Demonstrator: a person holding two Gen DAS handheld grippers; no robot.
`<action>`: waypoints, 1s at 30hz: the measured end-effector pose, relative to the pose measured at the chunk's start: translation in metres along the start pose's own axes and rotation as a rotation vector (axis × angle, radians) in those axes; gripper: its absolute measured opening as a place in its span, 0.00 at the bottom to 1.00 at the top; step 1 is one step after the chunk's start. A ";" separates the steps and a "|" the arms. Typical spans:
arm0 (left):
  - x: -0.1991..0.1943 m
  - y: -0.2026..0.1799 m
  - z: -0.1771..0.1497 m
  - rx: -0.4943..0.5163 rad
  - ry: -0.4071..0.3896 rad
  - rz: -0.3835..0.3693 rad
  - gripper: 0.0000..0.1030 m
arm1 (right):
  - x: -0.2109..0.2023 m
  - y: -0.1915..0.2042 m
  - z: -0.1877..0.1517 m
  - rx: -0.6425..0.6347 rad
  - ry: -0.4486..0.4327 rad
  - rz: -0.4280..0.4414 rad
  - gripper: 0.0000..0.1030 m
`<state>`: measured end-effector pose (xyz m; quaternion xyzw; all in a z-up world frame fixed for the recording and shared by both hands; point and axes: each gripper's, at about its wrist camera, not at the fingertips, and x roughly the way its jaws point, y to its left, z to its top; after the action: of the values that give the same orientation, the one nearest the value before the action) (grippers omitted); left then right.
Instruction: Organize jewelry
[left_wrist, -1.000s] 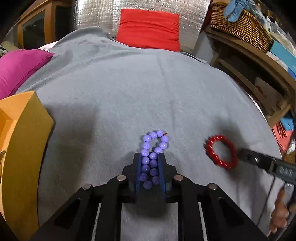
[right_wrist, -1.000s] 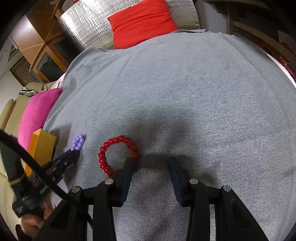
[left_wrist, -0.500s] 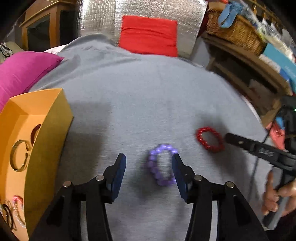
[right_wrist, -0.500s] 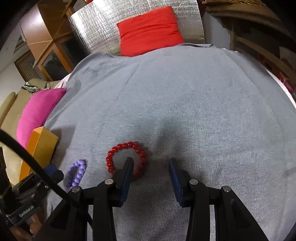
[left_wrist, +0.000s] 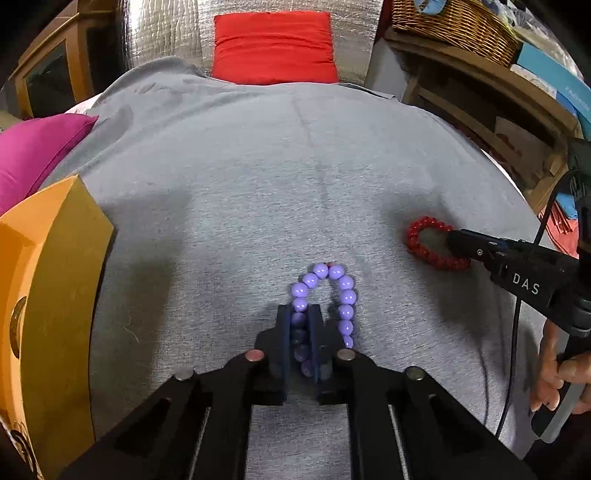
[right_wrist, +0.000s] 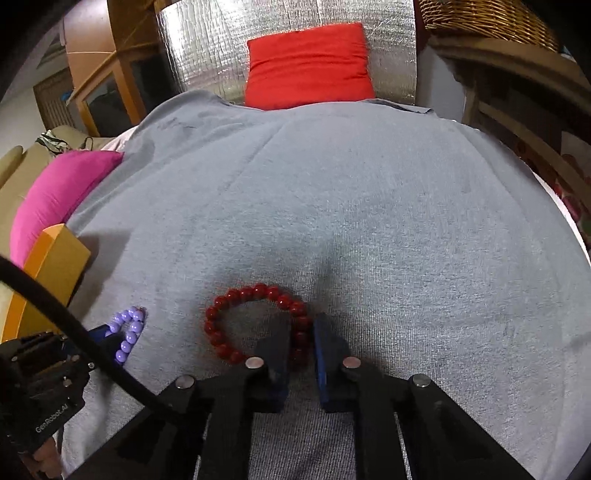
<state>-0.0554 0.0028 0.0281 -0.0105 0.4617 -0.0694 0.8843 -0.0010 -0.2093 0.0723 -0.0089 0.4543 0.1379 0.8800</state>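
Both tools have just closed: we see the left tool (left_wrist: 299, 325) pinching the purple bracelet (left_wrist: 341, 295), the right tool (right_wrist: 301, 339) pinching the red bracelet (right_wrist: 221, 332) (clamped beads partly hidden).

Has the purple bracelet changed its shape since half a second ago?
Yes. The purple bracelet was a flat ring between open jaws; now the left gripper has just closed on its left side, stretching it toward the red cushion.

My left hand-held gripper (left_wrist: 299, 325) has just closed onto the purple bracelet's (left_wrist: 345, 295) left strand; my right hand-held gripper (right_wrist: 301, 332) closed too, seemingly pinching the red bracelet (right_wrist: 236, 295)
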 end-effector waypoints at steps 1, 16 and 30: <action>-0.002 0.000 0.000 -0.009 -0.007 -0.006 0.09 | -0.001 -0.002 -0.001 0.002 -0.001 0.004 0.11; -0.012 0.004 0.010 -0.046 -0.067 -0.033 0.09 | -0.013 -0.026 0.003 0.083 -0.004 0.067 0.11; -0.028 0.011 0.011 -0.085 -0.129 -0.035 0.09 | -0.033 -0.028 0.003 0.103 -0.079 0.107 0.11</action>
<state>-0.0616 0.0165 0.0565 -0.0607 0.4061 -0.0645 0.9096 -0.0091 -0.2439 0.0976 0.0660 0.4258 0.1614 0.8879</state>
